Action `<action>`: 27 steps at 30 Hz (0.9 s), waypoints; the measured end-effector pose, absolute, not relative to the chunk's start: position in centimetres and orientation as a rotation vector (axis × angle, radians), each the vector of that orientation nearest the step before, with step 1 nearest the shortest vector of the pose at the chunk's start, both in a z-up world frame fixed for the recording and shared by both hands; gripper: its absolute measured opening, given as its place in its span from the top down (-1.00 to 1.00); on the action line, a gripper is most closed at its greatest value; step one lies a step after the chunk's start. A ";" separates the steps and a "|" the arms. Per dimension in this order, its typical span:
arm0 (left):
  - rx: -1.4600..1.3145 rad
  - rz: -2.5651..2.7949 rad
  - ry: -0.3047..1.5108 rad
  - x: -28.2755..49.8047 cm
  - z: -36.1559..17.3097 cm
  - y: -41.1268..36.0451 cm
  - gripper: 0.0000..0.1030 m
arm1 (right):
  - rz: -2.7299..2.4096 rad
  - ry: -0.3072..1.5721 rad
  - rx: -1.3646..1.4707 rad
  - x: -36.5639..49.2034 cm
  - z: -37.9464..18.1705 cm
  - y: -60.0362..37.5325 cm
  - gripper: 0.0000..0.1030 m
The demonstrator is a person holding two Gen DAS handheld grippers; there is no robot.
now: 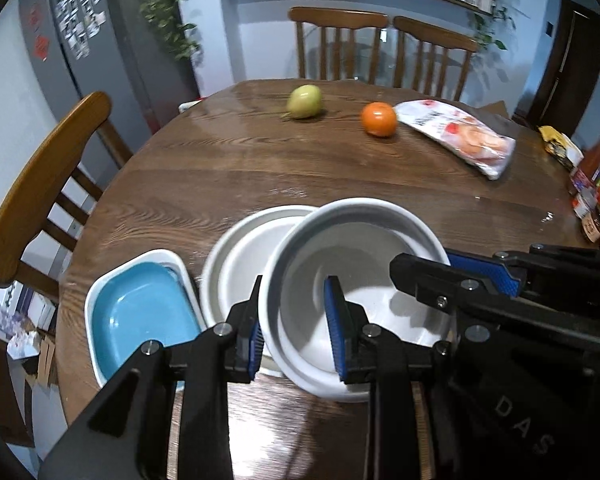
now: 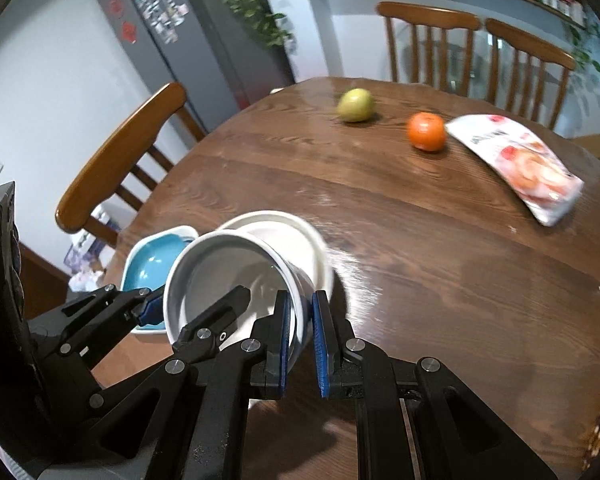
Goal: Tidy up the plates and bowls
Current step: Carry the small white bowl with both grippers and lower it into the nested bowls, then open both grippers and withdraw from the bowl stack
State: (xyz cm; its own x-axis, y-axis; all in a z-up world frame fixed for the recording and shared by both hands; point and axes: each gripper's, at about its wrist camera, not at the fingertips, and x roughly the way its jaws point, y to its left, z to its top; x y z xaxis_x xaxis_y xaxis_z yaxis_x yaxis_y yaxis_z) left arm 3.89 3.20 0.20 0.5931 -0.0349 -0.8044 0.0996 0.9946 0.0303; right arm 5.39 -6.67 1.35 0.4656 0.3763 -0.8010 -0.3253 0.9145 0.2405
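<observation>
Two grippers share one white bowl (image 1: 356, 292): the left gripper (image 1: 296, 330) has its fingers closed on the bowl's left wall, one pad outside and one inside, while the right gripper (image 2: 300, 340) pinches the opposite wall the same way. Held tilted above the wooden surface (image 1: 260, 160), the bowl overlaps a white plate (image 1: 244, 256), with a blue dish (image 1: 140, 312) just left. Farther off lie a pear (image 1: 304, 101), an orange (image 1: 378, 119) and a snack packet (image 1: 456, 136).
</observation>
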 end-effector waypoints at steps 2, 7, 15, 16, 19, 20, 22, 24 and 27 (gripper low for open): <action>0.064 -0.076 0.952 4.6 -0.2 4.3 0.51 | 0.442 1.010 0.050 6.0 1.1 -5.6 0.72; 0.068 -0.078 0.997 6.6 -1.3 5.5 0.52 | 0.445 1.050 0.045 7.6 0.0 -3.8 0.72; 0.080 -0.128 1.080 8.0 -3.7 5.8 0.52 | 0.415 1.139 0.080 9.3 -2.6 -3.8 0.72; 0.084 -0.133 1.086 8.1 -3.8 5.7 0.52 | 0.411 1.144 0.080 9.4 -2.8 -3.6 0.72; 0.096 -0.142 1.101 8.5 -4.0 5.6 0.52 | 0.397 1.160 0.079 9.8 -3.1 -3.5 0.72; 0.099 -0.144 1.104 8.6 -4.2 5.7 0.52 | 0.397 1.160 0.079 9.8 -3.1 -3.5 0.72; 0.106 -0.147 1.111 8.8 -4.4 5.7 0.52 | 0.382 1.172 0.073 10.1 -3.5 -3.3 0.72; 0.101 -0.155 1.123 9.0 -4.6 5.7 0.52 | 0.377 1.178 0.074 10.3 -3.7 -3.3 0.72; 0.089 -0.166 1.133 9.2 -4.8 5.8 0.50 | 0.362 1.186 0.066 10.4 -3.9 -3.3 0.72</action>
